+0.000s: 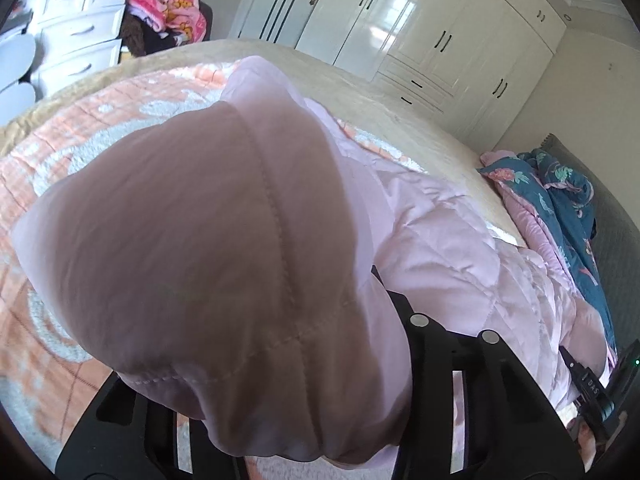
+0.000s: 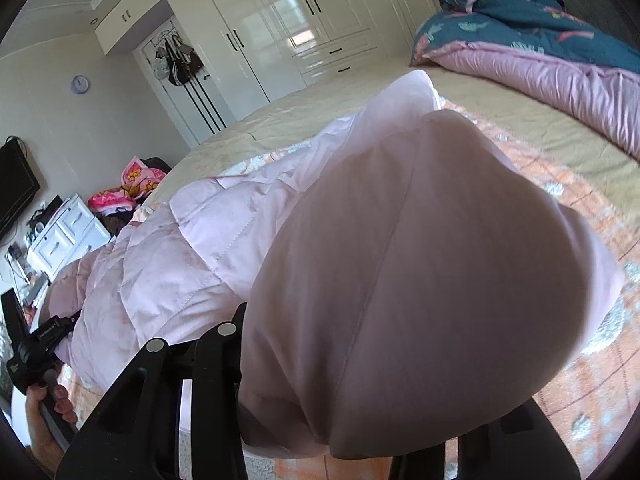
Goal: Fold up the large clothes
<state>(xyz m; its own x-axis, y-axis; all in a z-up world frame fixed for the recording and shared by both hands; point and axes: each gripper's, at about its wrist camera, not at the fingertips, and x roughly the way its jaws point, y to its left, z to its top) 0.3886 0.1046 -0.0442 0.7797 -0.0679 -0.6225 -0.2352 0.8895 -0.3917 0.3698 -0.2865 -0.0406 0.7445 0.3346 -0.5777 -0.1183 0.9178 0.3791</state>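
Observation:
A pale pink quilted jacket (image 1: 448, 240) lies across the bed and fills both views (image 2: 168, 264). My left gripper (image 1: 304, 420) is shut on a puffy end of the jacket (image 1: 208, 248), which bulges over the fingers and hides the tips. My right gripper (image 2: 352, 424) is shut on the other end of the jacket (image 2: 432, 264), which drapes over its fingers the same way. Both ends are lifted above the bed. The left gripper and the hand holding it also show at the lower left of the right wrist view (image 2: 36, 344).
The bed has a peach and white patterned blanket (image 1: 80, 152) over a beige cover (image 2: 304, 120). A blue floral and pink duvet (image 2: 540, 52) is piled at one end. White wardrobes (image 1: 440, 32), a white drawer unit (image 1: 76, 24) and a heap of pink clothes (image 1: 172, 12) stand beyond the bed.

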